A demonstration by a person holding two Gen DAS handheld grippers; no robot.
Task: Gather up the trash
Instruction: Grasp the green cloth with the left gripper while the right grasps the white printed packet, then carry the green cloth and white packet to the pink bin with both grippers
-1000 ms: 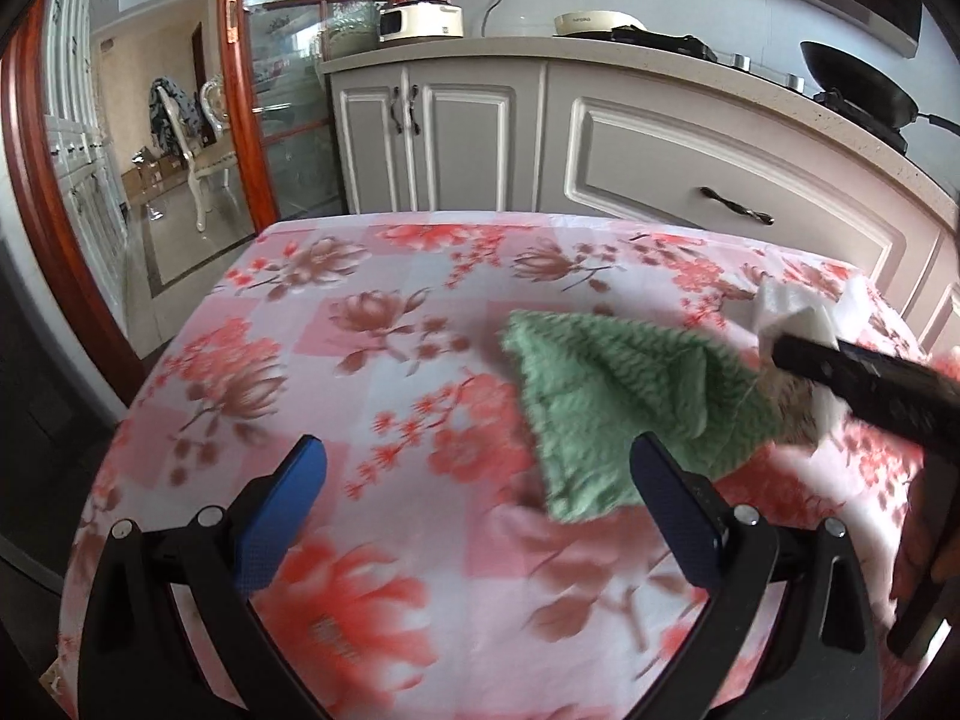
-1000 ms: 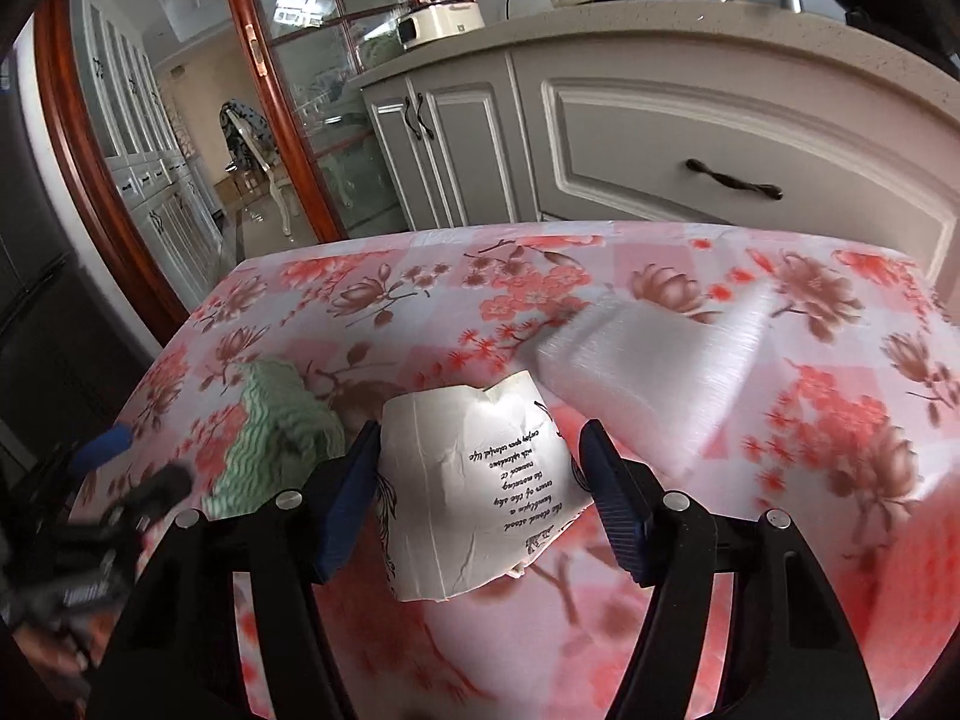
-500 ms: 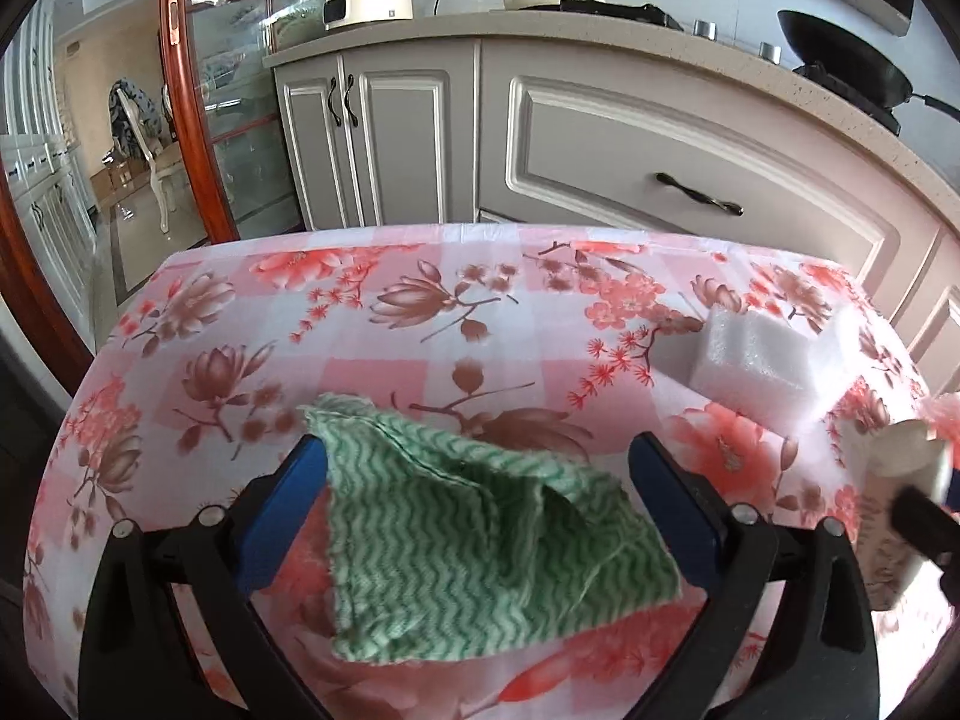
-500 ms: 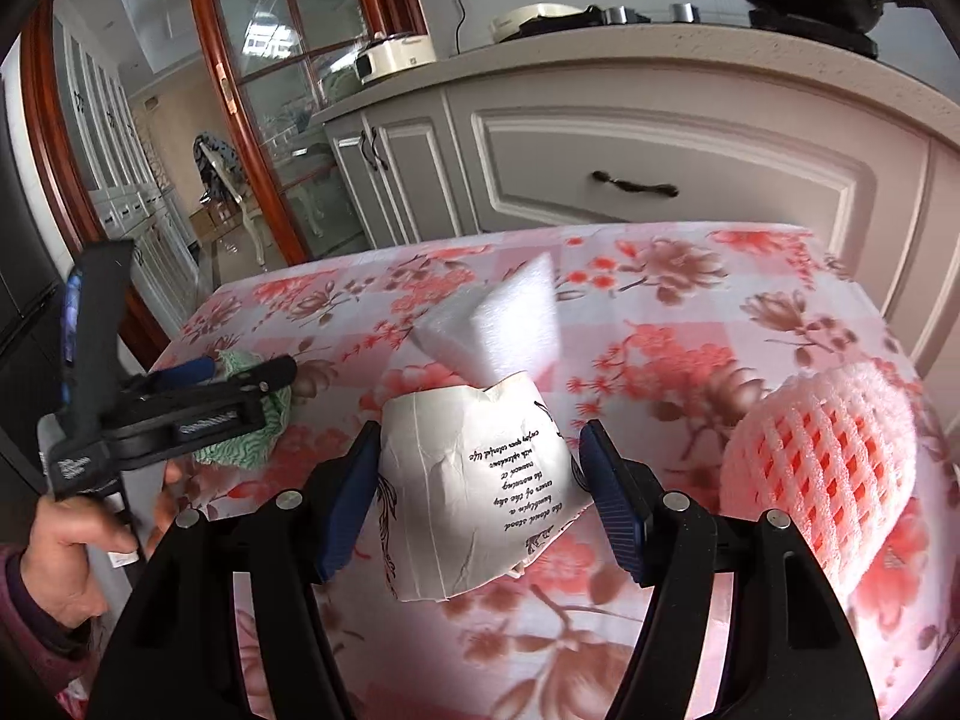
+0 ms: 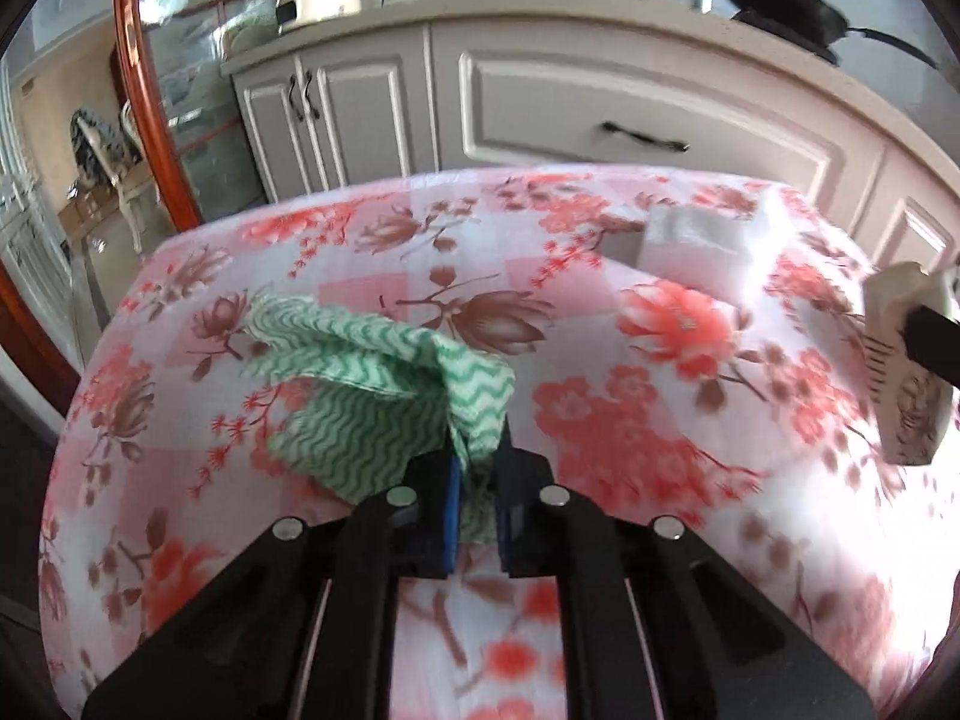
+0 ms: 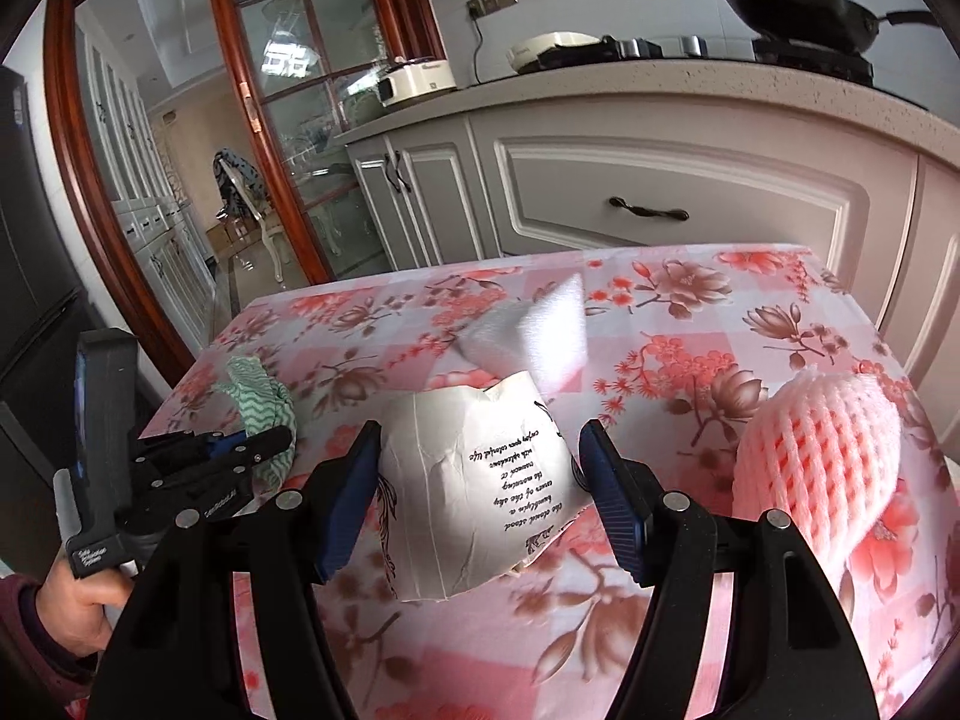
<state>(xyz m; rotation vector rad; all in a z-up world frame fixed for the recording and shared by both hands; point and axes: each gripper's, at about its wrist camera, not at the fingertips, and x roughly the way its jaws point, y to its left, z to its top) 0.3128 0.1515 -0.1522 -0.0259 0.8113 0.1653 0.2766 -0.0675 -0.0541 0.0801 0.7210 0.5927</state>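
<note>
While left claw pinches green cloth — right claw clamps paper cup.

Both views are brightly lit by daylight from the glass door beyond the fingers. Strong barrel distortion is seen toward the dark rounded edges. The tablecloth beside the left fingers is smeared by motion blur; glare is thrown on the paper cup.

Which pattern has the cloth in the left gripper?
Green and white zigzag cloth; left wrist view shows it best.
</note>
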